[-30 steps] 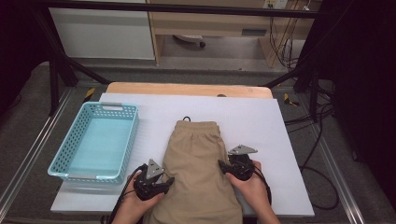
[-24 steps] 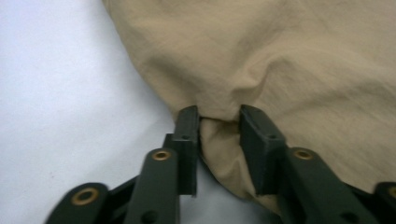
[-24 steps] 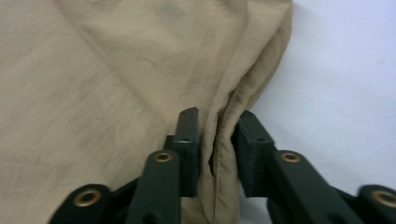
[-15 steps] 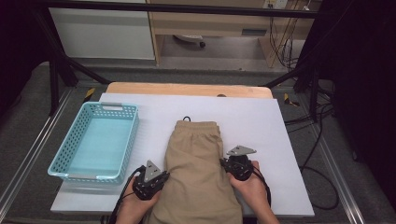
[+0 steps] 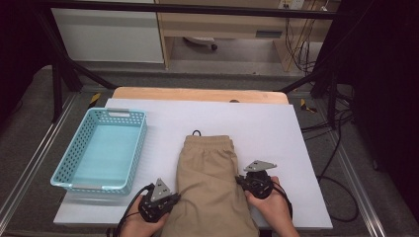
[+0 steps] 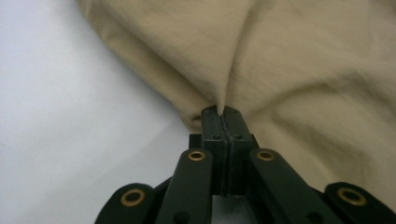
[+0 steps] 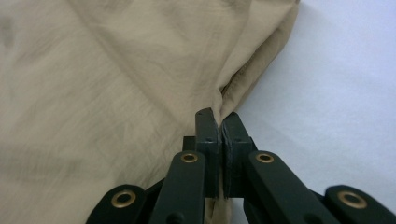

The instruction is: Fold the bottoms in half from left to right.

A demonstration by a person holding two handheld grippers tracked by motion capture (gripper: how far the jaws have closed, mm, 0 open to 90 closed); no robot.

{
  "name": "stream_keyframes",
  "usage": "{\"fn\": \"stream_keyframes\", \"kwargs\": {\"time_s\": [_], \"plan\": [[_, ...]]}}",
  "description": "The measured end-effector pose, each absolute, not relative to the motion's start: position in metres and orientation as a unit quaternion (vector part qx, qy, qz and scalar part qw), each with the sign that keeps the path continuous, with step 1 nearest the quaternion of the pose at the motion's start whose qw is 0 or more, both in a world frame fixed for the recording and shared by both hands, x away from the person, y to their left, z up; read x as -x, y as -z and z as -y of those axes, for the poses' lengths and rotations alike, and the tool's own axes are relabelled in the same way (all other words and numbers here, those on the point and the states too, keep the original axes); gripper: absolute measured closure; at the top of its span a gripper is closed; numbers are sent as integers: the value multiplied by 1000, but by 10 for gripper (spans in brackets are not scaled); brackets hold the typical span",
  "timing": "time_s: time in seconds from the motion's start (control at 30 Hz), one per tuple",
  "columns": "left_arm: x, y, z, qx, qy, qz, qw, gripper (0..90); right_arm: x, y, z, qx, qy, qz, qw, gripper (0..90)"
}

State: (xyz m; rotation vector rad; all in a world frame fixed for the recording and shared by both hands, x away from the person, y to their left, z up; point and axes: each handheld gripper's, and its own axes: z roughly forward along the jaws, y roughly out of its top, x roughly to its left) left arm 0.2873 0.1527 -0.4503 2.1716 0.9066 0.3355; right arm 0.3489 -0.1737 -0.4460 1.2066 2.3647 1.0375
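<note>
On white tabletop [image 5: 276, 133]: perforated turquoise plastic basket [image 5: 101, 150] beside creased khaki cotton shorts [image 5: 210, 182]; left gripper [image 6: 223, 113] and right gripper [image 7: 219, 119] clamped on fabric edges.

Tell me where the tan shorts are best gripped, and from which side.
Grip the tan shorts at their two side edges, low on the legs, coming in from the outside. The folded hems there bunch into pinchable ridges, as the left claw and right claw, both shut on fabric, show.

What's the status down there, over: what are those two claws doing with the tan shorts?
Left gripper and right gripper just closed, each pinching a side edge of the shorts. Shorts flat on the white table. Blue basket off left; nothing in the way.
</note>
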Motion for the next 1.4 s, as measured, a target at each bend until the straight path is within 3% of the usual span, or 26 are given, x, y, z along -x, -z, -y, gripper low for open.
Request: {"fn": "stream_keyframes", "kwargs": {"time_s": [0.17, 0.4, 0.5, 0.77, 0.93, 1.4], "plan": [[-290, 447, -156, -840, -129, -367, 379, 853, -351, 446, 171, -416, -365, -820, 146, 786], [-297, 443, -154, -821, -152, -384, 394, 495, -354, 443, 172, -426, -384, -804, 161, 531], [-302, 440, -154, -810, -150, -392, 410, 395, -355, 443, 172, -425, -386, -801, 170, 456], [-313, 437, -160, -790, -165, -411, 423, 237, -358, 438, 174, -433, -399, -784, 194, 170], [-316, 435, -161, -788, -172, -412, 423, 167, -359, 435, 174, -434, -407, -779, 197, 127], [-325, 396, -172, -784, -192, -406, 429, 143, -367, 399, 170, -431, -444, -752, 228, 144]]}}
